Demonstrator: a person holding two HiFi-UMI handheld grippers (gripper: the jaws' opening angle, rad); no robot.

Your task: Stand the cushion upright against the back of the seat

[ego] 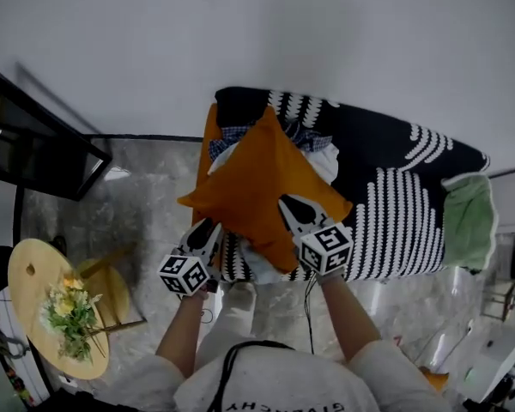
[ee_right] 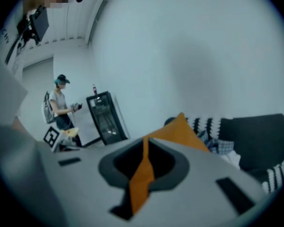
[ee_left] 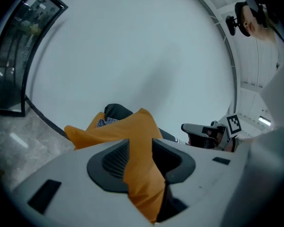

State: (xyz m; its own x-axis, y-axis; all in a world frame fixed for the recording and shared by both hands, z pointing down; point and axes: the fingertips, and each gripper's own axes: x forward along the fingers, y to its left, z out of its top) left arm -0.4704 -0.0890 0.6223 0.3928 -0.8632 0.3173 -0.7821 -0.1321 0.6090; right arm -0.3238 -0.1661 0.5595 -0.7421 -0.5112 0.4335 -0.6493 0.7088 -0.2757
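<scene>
Cushion (ego: 257, 187), orange and square, sat diamond-wise over the left end of a black-and-white patterned sofa (ego: 395, 204), with one corner pointing to 12 o'clock and another to 9 o'clock, out past the sofa's edge. Whether it rested on the seat or hung just clear of it could not be told from the head view. A blue plaid cloth (ego: 227, 137) showed from beneath its 11 o'clock edge and a white cloth (ego: 326, 163) from beneath its 2 o'clock edge.

The left gripper (ego: 208, 227) met the cushion at its 7 o'clock edge. In the left gripper view that gripper (ee_left: 141, 143) had its jaws parted, with a broad fold of orange fabric between them and a dark gap beside the fold on its right. The right gripper (ego: 290, 204) lay on the cushion at about 5 o'clock. In the right gripper view, that gripper (ee_right: 145, 141) was pressed together on a thin strip of the same orange fabric.

A green cushion (ego: 468, 221) lay at the sofa's 3 o'clock end. At 8 o'clock from the sofa stood a round wooden table (ego: 26, 290) bearing flowers (ego: 69, 312), and a black-framed panel (ego: 34, 144) leaned at 9 o'clock. The floor (ego: 146, 196) was grey marble.
</scene>
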